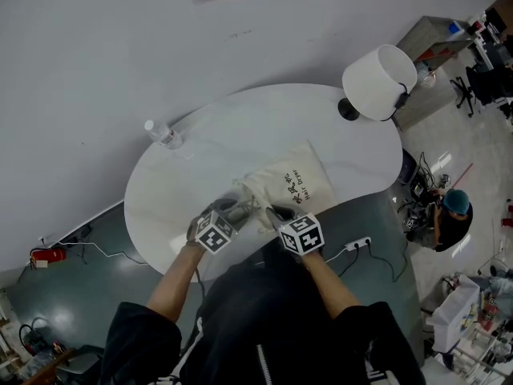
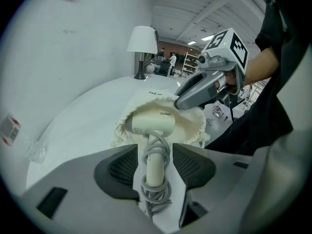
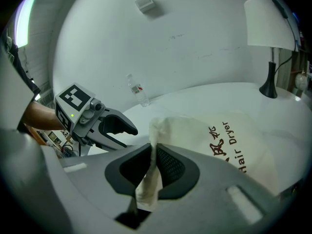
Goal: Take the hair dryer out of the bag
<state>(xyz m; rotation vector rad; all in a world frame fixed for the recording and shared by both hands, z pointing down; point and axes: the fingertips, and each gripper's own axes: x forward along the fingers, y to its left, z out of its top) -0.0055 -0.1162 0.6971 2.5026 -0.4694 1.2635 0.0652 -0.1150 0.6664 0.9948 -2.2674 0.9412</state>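
A cream hair dryer (image 2: 152, 122), its cord wound round the handle, lies with its head at the mouth of the cream drawstring bag (image 1: 292, 187) and its handle pointing out. My left gripper (image 2: 155, 154) is open, and the handle lies between its pads with a gap on each side. In the right gripper view my right gripper (image 3: 152, 152) is shut on a fold of the bag's (image 3: 222, 140) rim. Both grippers sit close together at the table's near edge, the left gripper (image 1: 231, 213) beside the right gripper (image 1: 274, 216).
The round white table (image 1: 200, 163) carries a white-shaded lamp (image 1: 378, 83) at the far right and a small clear bottle (image 1: 164, 135) at the far left. A white wall stands behind it. A power strip and cables lie on the floor.
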